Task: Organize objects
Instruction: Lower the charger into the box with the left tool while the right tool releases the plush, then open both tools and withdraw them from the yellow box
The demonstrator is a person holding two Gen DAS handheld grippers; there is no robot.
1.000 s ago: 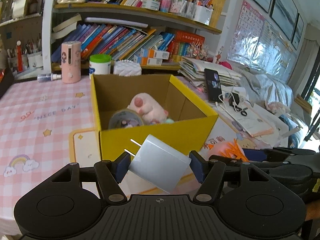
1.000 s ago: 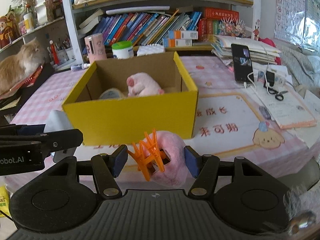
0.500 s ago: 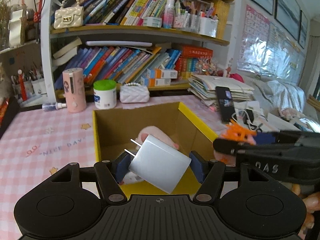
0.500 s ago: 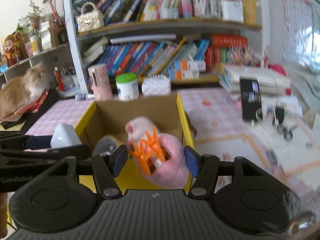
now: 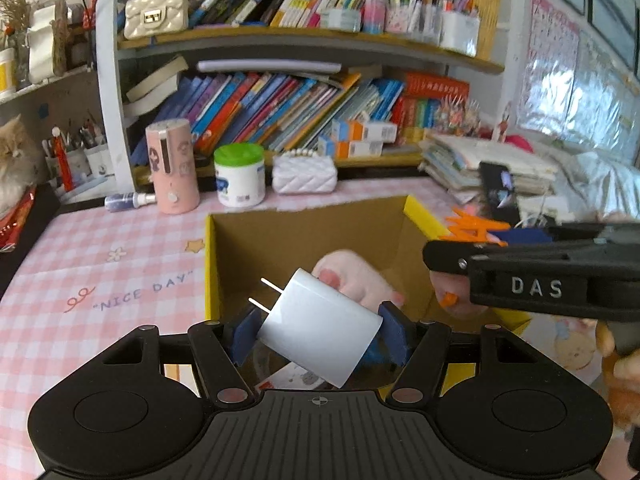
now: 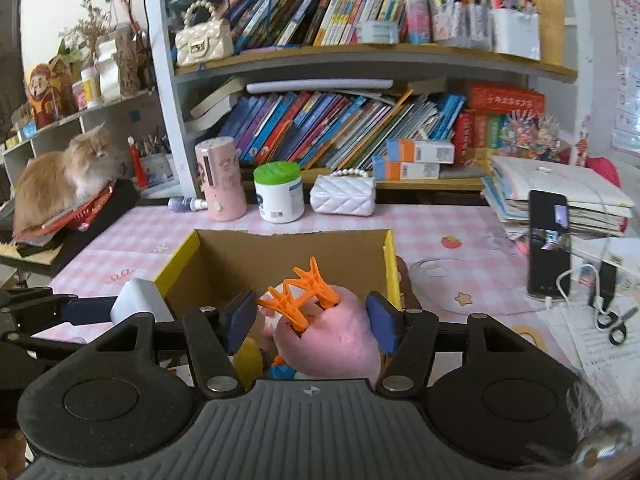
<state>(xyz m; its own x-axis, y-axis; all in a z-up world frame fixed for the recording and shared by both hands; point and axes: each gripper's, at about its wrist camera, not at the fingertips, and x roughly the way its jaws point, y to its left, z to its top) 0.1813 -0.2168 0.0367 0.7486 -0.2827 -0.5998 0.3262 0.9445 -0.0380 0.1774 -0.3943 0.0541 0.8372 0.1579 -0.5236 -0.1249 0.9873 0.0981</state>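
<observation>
- Nearest, the left gripper (image 5: 318, 330) grips a white charger (image 5: 320, 330) across its body, both blue pads pressed on its sides; the charger sits tilted, prongs pointing up and left toward the far-left corner of the yellow box (image 5: 212, 264).
- The right gripper (image 6: 311, 320) has its pads closed on a pink plush toy (image 6: 340, 344) with an orange claw clip (image 6: 300, 300) on top of the plush; the clip's teeth point up and toward the box's far wall.
- Both loads hang over the box's open mouth, the charger toward its left side, the plush toward its right wall, so the drop lies straight below each tool; neither hand looks clearly closer to letting go.
- Inside the box lies another pink plush (image 5: 352, 276), just beyond the charger; other small items below are hard to make out.
- Beyond the box's far wall stand a pink cylinder (image 5: 172, 166), a green-lidded jar (image 5: 239, 176) and a white quilted purse (image 5: 304, 174).
</observation>
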